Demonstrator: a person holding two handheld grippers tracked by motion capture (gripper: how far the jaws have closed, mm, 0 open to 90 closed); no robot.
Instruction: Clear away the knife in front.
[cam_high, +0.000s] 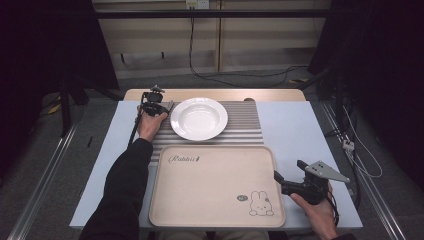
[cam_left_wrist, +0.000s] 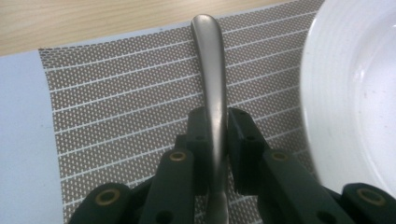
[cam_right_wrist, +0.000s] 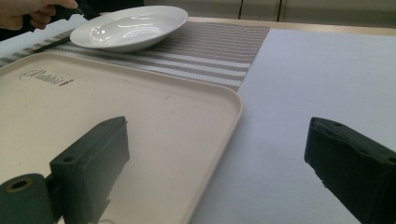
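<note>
**Left hand-held gripper clamped on a metal handle beside the plate**

Left hand-held gripper (cam_left_wrist: 217, 140) is seen at the far left of the striped placemat (cam_left_wrist: 116, 93), its two black jaws closed tight on the slim metal handle (cam_left_wrist: 212, 70) of a piece of cutlery. The handle is held flat against the mat and runs away from the jaws toward the wooden far edge of the table (cam_high: 295, 130); which utensil it belongs to cannot be told, as its working end is hidden. In the high view the left hand-held gripper (cam_high: 167, 106) is held just left of the white plate (cam_high: 199, 118), which is set on the placemat. Nearer the person, a beige tray (cam_high: 215, 190) with a rabbit drawing is laid on the table, its far edge just short of the plate. At the right, the right hand-held gripper (cam_right_wrist: 215, 163) is held low over the tray's right edge, its jaws spread wide apart with nothing between them.
</note>
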